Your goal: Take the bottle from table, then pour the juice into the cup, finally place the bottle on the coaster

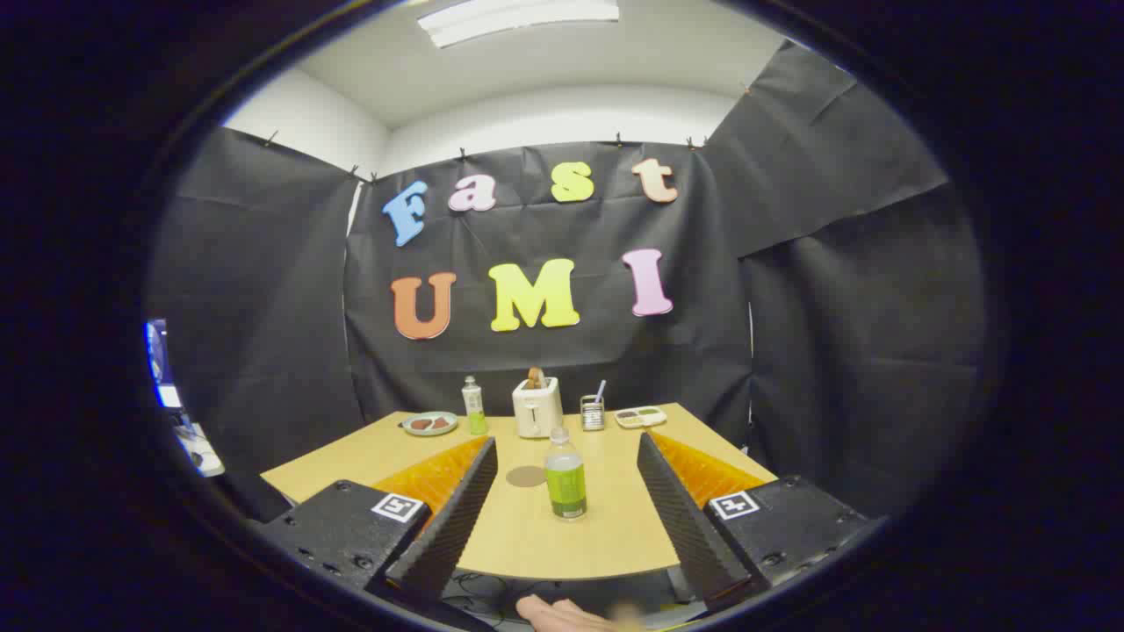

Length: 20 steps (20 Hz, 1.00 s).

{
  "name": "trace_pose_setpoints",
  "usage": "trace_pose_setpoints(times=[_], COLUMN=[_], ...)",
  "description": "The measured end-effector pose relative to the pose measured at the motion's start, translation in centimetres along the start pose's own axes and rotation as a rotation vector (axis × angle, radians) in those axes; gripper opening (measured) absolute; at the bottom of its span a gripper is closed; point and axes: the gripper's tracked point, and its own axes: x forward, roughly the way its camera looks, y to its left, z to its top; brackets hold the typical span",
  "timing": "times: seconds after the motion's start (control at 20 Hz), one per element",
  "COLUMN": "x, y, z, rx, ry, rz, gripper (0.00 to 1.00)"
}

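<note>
We see the gripper (566, 456) spread wide, touching nothing; the bottle (566, 474) stands upright on the table (527, 535) between its fingers; the coaster (526, 477) lies just beside the bottle.

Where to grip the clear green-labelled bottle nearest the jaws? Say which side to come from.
Grip the clear plastic bottle with the green label around its labelled middle, coming straight ahead from the near table edge. It stands upright between the open gripper jaws; the round brown coaster lies beside it.
</note>
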Motion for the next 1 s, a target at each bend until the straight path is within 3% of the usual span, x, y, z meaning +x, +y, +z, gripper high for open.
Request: trace_pose_setpoints(times=[0.3,1.0], x=[0.7,4.6], y=[0.6,2.8], z=[-1.5,-4.1], rx=[-0.040,-0.055], ry=[0.073,0.089], rz=[-0.024,0.029], gripper=[1.00,1.00])
